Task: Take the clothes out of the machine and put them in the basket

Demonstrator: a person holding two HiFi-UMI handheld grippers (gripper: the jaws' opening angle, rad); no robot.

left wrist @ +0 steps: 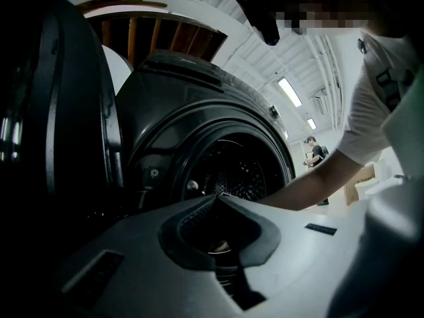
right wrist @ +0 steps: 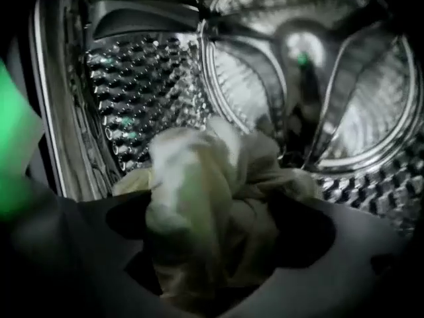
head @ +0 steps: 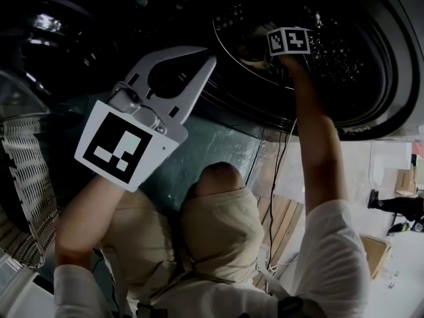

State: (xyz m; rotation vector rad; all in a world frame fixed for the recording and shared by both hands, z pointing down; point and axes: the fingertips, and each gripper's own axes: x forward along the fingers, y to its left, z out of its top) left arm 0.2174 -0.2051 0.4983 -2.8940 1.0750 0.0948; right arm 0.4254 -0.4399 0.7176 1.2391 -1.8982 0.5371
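A bunched cream cloth (right wrist: 212, 197) lies on the floor of the steel drum (right wrist: 132, 98) of the washing machine (head: 371, 111). My right gripper (right wrist: 218, 207) is reached inside the drum and angled down, with its jaws spread wide on either side of the cloth; the pads do not press on it. In the head view only its marker cube (head: 289, 40) shows at the drum mouth. My left gripper (head: 207, 63) hangs outside, in front of the machine, with its jaws together and nothing in them. In the left gripper view it (left wrist: 218, 197) points level at the drum opening (left wrist: 232, 171).
A white mesh basket (head: 26, 164) stands at the left edge, beside my knees. The machine's open door (left wrist: 59, 111) is on the left. A black cable (head: 275, 177) runs down below the drum mouth. A person (left wrist: 318, 154) stands far off in the hall.
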